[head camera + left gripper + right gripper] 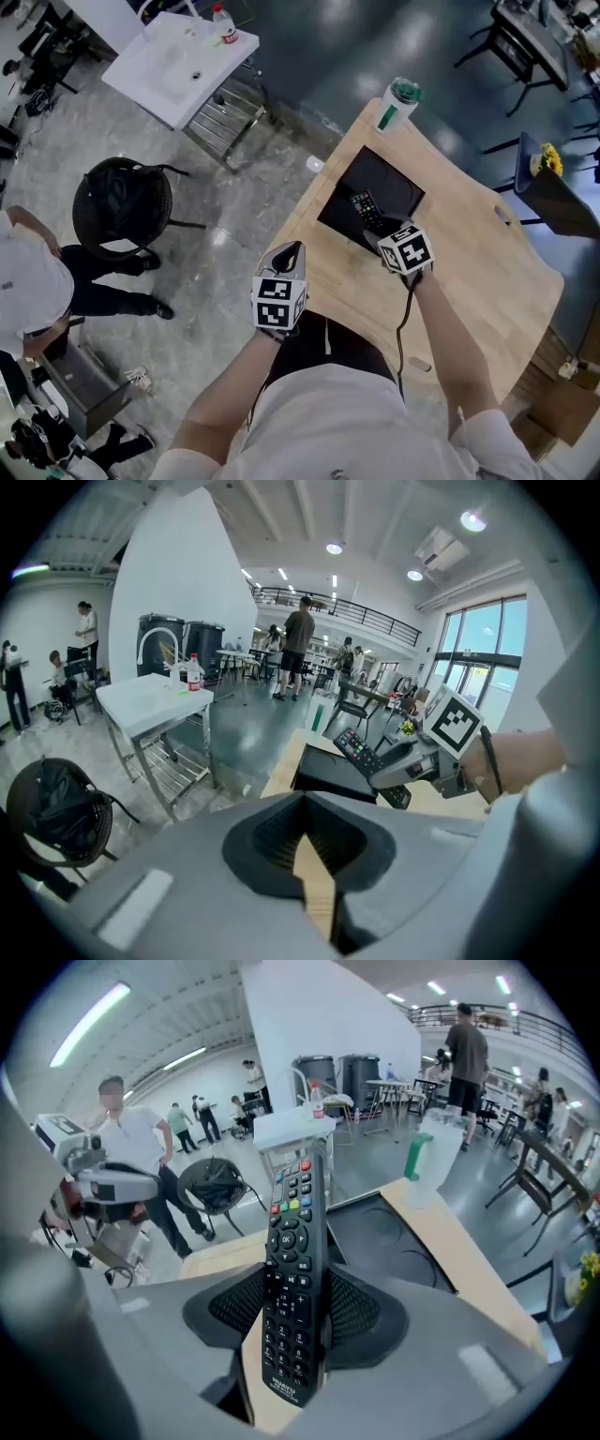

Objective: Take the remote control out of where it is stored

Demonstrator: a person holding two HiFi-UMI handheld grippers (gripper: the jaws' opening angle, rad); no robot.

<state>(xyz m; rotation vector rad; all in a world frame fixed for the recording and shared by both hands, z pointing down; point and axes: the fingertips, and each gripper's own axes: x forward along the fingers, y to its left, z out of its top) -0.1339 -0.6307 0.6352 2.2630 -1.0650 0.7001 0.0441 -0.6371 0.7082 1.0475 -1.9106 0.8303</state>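
Item 1: remote control [292,1269], one, black, with its button face to the right gripper view.
- Its long axis runs along the jaws and stands nearly upright at the centre of that frame.
- The end with the coloured buttons points to the upper centre, away from the gripper. The end with printed lettering is at the bottom.
- In the head view the remote [367,210] slants from lower right to upper left above the black tray [398,192], right of the frame's centre.

Item 2: right gripper [295,1312], one, clamped on the remote's lower half, with a ribbed pad against each long edge.

Item 3: left gripper [305,855], one.
- Its jaws are drawn together with nothing between them.
- In the head view it [289,255] sits at the near edge of the table [487,272], low and centre, well apart from the tray.

Item 4: black tray, one, lying on the light wooden table. Two round recesses show in its floor [403,1241].

Item 5: white cup with a green lid [398,101], one, upright at the table's far corner, near the tray.

Item 6: black chair [122,202], one, on the floor at left.
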